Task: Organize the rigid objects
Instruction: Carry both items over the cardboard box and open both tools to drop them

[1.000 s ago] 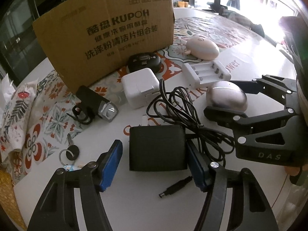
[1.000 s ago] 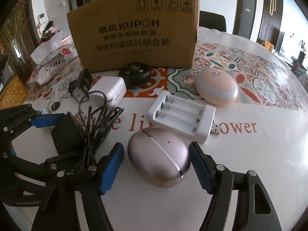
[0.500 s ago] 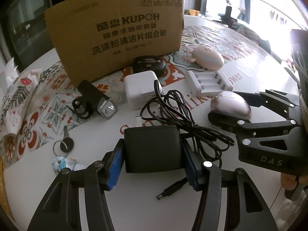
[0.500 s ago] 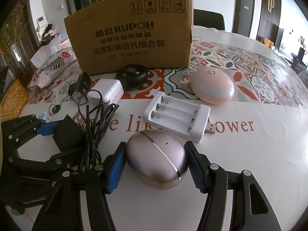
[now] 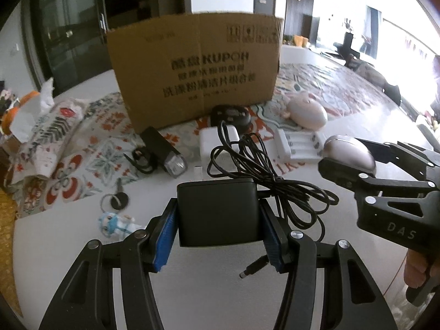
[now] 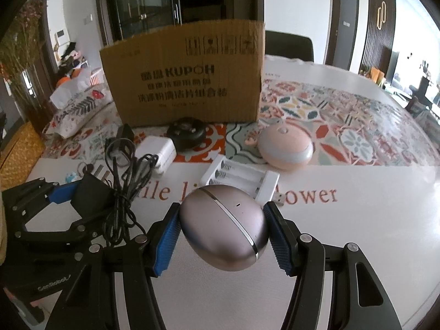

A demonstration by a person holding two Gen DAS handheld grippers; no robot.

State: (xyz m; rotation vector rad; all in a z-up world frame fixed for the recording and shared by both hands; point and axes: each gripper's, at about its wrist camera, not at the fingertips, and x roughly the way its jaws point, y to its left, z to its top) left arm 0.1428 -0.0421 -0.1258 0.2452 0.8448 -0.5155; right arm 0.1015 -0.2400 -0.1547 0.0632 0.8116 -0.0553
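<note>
My left gripper (image 5: 218,236) is shut on a black power adapter (image 5: 218,211), held just above the white table; its tangled black cord (image 5: 261,176) trails off to the right and its plug tip (image 5: 251,271) hangs near the right finger. My right gripper (image 6: 222,236) is shut on a metallic egg-shaped device (image 6: 224,227), also raised off the table. In the left wrist view the right gripper (image 5: 354,162) with the egg-shaped device (image 5: 349,152) shows at the right. An open cardboard box (image 5: 195,74) stands behind the objects, and the right wrist view has the cardboard box (image 6: 187,77) too.
On the table lie a white battery charger (image 6: 242,177), a pink oval gadget (image 6: 286,147), a white plug block (image 6: 158,151), a round black device (image 6: 187,133), a black bike light (image 5: 162,151), keys with a small figure (image 5: 115,211) and a floral tissue pack (image 5: 52,129).
Both grippers went from open around their objects to shut on them. Both have since risen a little, with the adapter and the egg-shaped device coming up off the table.
</note>
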